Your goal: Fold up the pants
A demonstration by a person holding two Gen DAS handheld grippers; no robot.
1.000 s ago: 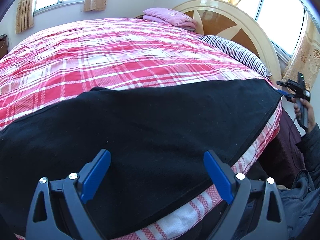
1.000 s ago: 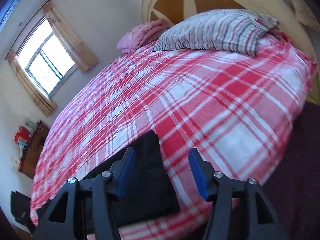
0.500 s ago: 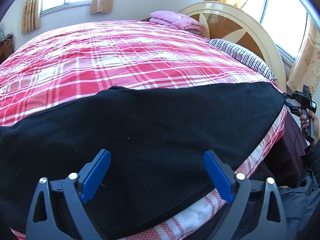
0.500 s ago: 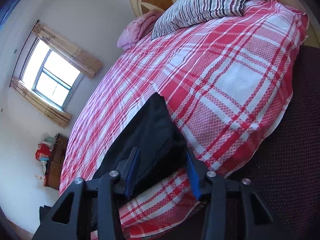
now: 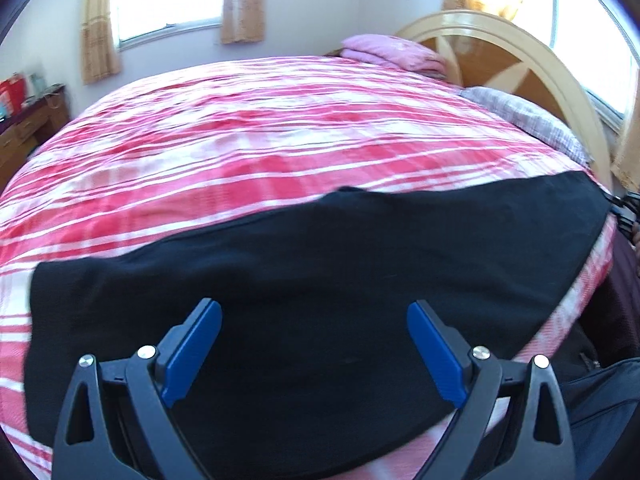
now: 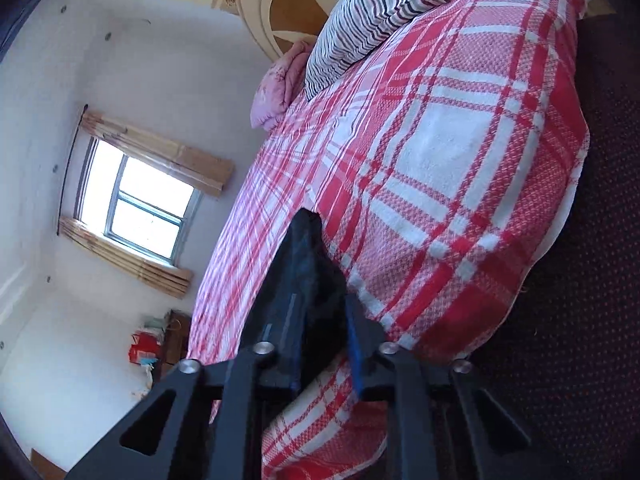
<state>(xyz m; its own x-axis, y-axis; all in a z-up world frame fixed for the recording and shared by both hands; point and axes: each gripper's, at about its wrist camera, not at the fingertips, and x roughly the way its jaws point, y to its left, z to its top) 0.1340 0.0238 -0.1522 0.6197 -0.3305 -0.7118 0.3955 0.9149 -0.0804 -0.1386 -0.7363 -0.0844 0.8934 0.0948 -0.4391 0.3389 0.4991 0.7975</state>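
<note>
We see the black pants (image 5: 320, 280) lying lengthwise along the bed's (image 5: 280, 152) near edge (plaid cover), our left hand-held gripper (image 5: 314, 340) spread wide above them, our right hand-held gripper (image 6: 326, 312) clamped on their end.

Pants (image 5: 320, 280) lie across near edge of bed (image 5: 280, 140), one end at right gripper (image 6: 326, 312). Left gripper (image 5: 314, 344) above pants' middle. Pillow (image 6: 372, 12) and folded cloth (image 5: 392, 50) at far end against headboard (image 5: 520, 52). Dresser (image 5: 24, 128) left of bed.
</note>
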